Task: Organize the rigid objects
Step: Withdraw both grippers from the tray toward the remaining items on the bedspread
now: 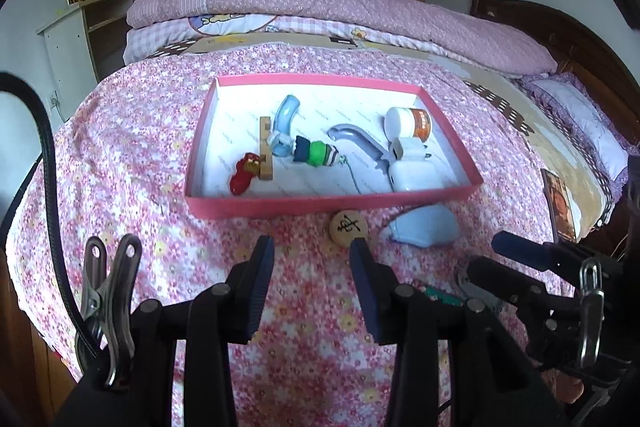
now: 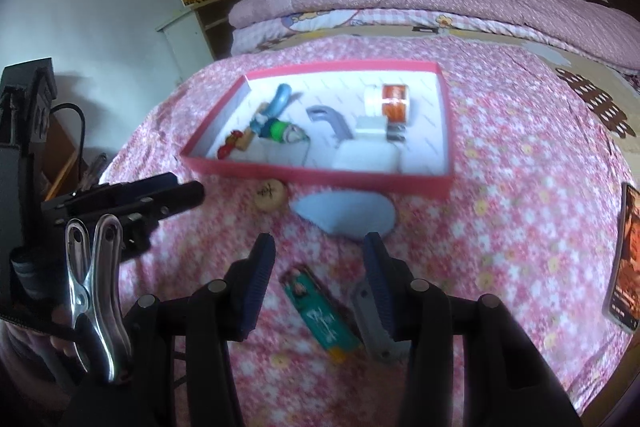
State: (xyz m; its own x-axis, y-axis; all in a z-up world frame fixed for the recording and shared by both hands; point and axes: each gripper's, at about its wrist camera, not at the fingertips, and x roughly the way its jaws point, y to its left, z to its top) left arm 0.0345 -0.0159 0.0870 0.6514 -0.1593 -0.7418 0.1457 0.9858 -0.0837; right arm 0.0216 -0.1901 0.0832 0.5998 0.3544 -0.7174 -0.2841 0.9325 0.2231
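Observation:
A pink-rimmed box (image 1: 280,207) (image 2: 320,175) sits on the floral bedspread and holds several small objects: a white jar (image 1: 408,123), a grey hook (image 1: 360,143), a green figure (image 1: 316,151), a red toy (image 1: 244,173). In front of it lie a round wooden chess piece (image 1: 347,228) (image 2: 271,199) and a pale blue case (image 1: 424,226) (image 2: 346,213). My left gripper (image 1: 312,255) is open and empty just before the chess piece. My right gripper (image 2: 318,251) is open above a green lighter (image 2: 320,315) and a grey flat piece (image 2: 370,323), touching neither.
A phone or card (image 2: 624,259) lies at the bed's right edge. Folded pink quilts (image 1: 340,11) lie behind the box. A pillow (image 1: 580,119) is at right. A white shelf (image 1: 76,39) stands at left. The right gripper shows in the left wrist view (image 1: 512,259).

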